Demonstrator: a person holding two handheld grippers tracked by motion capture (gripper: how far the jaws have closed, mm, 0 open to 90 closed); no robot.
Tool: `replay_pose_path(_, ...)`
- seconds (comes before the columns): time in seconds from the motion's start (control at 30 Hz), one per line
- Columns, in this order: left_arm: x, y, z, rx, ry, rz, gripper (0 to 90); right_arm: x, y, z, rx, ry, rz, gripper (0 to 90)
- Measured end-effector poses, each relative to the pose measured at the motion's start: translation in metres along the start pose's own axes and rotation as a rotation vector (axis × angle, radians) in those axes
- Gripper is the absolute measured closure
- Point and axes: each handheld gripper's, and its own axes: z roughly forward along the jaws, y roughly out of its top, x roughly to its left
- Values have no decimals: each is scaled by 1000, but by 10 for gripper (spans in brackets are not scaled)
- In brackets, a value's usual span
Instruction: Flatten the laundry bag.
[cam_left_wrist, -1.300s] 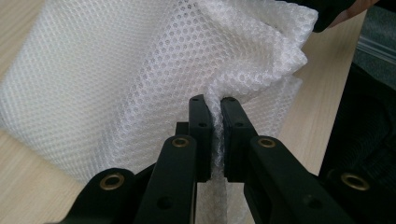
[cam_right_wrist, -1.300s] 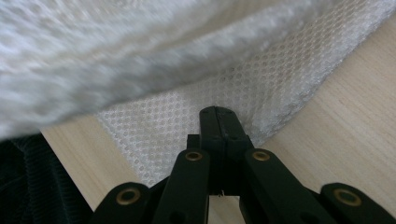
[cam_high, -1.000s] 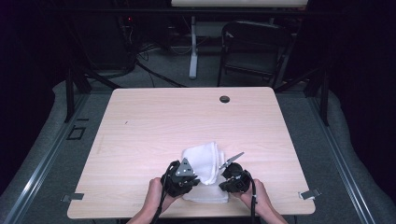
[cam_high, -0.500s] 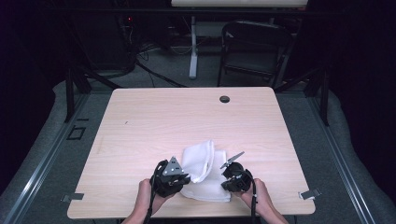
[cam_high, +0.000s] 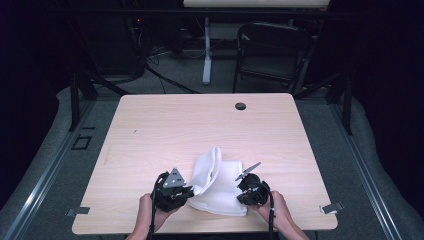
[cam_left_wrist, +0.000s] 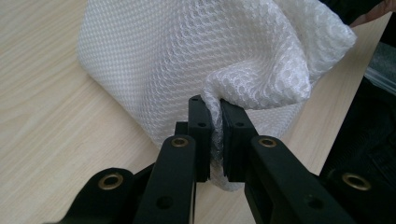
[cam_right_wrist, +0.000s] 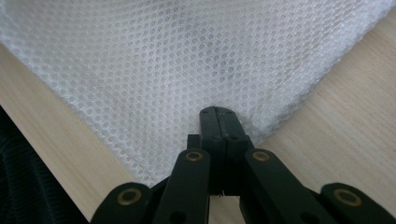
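A white mesh cloth (cam_high: 218, 186) lies on the light wooden table (cam_high: 200, 125) near its front edge, one side raised in a fold. My left gripper (cam_high: 192, 190) is at the cloth's left side and is shut on a bunched edge. In the left gripper view the cloth (cam_left_wrist: 187, 56) is pinched between the jaws of the left gripper (cam_left_wrist: 214, 112). My right gripper (cam_high: 240, 194) sits at the cloth's right front corner. In the right gripper view the right gripper (cam_right_wrist: 218, 116) has its jaws pressed together, tips on the corner of the flat cloth (cam_right_wrist: 163, 60). No fabric is visible between them.
A round black grommet (cam_high: 240, 106) sits near the table's far edge. A dark chair (cam_high: 272, 50) and a white post (cam_high: 207, 55) stand beyond the table. Metal clips (cam_high: 332, 207) jut from the front corners. Both hands hover just over the front edge.
My left gripper has moved left along the front of the table with the cloth's edge in it, drawing the fold out. The right gripper has stayed in place.
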Motion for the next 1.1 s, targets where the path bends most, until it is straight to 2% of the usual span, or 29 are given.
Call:
replay_pose_path(0.13, 5, -6, -6, -21, 10, -34, 846, -2, 0, 0, -9, 18, 3, 900)
replay_pose_path(0.3, 8, -7, -8, -18, 6, -57, 843, -2, 0, 0, -8, 16, -1, 900)
replay_pose_path(0.47, 11, -11, -10, 1, -2, -68, 837, -3, -1, 0, -10, 23, 7, 900)
replay_pose_path(0.53, 13, -14, -11, -1, 1, -76, 833, -6, -2, 0, -9, 38, 27, 900)
replay_pose_path(0.63, 16, -16, -13, 0, -10, -96, 833, -5, 0, 0, -6, 33, 12, 900)
replay_pose_path(0.67, 16, -17, -13, 2, -1, -95, 833, -5, -1, 1, -14, 40, 19, 900)
replay_pose_path(0.8, 18, -20, -15, 12, -7, -104, 834, -5, -1, 0, -10, 37, 18, 900)
replay_pose_path(0.97, 20, -24, -16, 23, -8, -150, 836, -7, -1, 0, -6, 43, 25, 900)
replay_pose_path(1.1, 22, -27, -18, 35, -11, -166, 833, -6, -1, 0, -10, 38, 24, 900)
